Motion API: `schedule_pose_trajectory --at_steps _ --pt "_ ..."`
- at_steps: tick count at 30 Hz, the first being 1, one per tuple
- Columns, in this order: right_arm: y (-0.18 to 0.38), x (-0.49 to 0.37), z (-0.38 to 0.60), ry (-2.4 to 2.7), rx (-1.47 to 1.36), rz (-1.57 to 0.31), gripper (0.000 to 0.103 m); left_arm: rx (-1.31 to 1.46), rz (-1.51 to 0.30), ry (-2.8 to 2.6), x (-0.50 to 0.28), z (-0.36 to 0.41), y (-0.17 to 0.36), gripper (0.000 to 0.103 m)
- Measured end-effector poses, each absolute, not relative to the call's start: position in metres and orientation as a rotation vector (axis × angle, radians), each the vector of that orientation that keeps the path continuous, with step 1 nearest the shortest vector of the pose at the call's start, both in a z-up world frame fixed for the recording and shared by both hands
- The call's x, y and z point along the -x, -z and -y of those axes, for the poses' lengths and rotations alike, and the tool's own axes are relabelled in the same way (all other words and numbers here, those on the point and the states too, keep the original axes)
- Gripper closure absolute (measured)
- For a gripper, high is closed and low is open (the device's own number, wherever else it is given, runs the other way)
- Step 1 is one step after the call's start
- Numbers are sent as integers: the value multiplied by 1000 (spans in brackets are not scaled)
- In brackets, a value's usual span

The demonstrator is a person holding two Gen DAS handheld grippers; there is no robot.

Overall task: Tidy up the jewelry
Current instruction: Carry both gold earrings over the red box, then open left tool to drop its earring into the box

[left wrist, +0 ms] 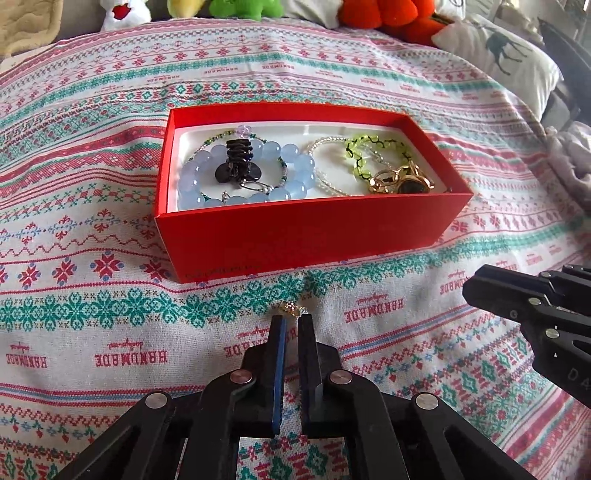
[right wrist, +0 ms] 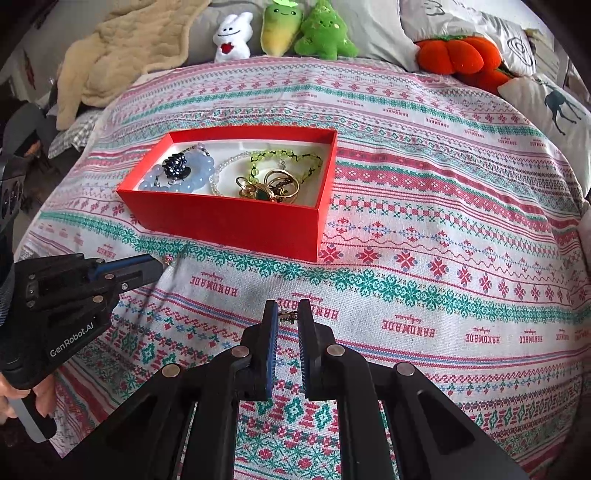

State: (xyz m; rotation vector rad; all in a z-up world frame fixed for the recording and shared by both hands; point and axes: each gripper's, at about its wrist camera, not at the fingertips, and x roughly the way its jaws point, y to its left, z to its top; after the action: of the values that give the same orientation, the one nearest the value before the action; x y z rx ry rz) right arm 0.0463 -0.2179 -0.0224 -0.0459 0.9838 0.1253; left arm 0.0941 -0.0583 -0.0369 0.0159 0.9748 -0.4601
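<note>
both grippers pinch small gold pieces before red box (left wrist: 303, 236)
left gripper (left wrist: 291, 318) jaws closed on tiny gold earring (left wrist: 291, 309); right gripper (right wrist: 288, 314) narrow, holding gold piece (right wrist: 289, 315); thin tip-grips could slip, dropping them on bedspread (left wrist: 110, 314)

We're in a bedroom at home, on a bed: a knitted-pattern bedspread (right wrist: 424, 206) in pink, teal and white covers it, plush toys line the head end, a white bunny (right wrist: 233, 37), a green tree (right wrist: 325, 35), an orange pumpkin (right wrist: 458, 53). There's a deer-print pillow (right wrist: 554, 107) at the right and a cream quilted blanket (right wrist: 122, 55) heaped at the left.
</note>
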Motion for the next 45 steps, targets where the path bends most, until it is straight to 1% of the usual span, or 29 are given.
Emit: schedule_pose_trajectory --at_steps 12,21,28,39,40,42,43,44,45 --pt "-9 -54 210 -143 -7 -929 92 36 -942 454 -90 40 -3 102" --pt "-41 -69 209 -156 -50 -871 92 70 -876 458 -111 40 -33 102" --pt "-41 -97 211 -146 -83 -862 92 56 -844 478 -132 59 -30 102" --pt "-17 -130 223 -111 -120 -899 92 15 -866 506 -151 83 -9 102" --pt "-15 -131 225 -110 -123 -903 92 13 -870 506 -151 83 -8 101" --pt "-13 -133 227 -108 -123 -906 92 2 -875 502 -151 84 -6 92" --pt "-12 -133 227 -108 -121 -907 92 -4 -874 496 -151 83 -5 81" --pt "-12 -134 227 -108 -120 -908 92 -9 -870 492 -150 83 -6 74" --pt "-11 -134 226 -108 -120 -908 92 -14 -864 490 -150 82 -6 73"
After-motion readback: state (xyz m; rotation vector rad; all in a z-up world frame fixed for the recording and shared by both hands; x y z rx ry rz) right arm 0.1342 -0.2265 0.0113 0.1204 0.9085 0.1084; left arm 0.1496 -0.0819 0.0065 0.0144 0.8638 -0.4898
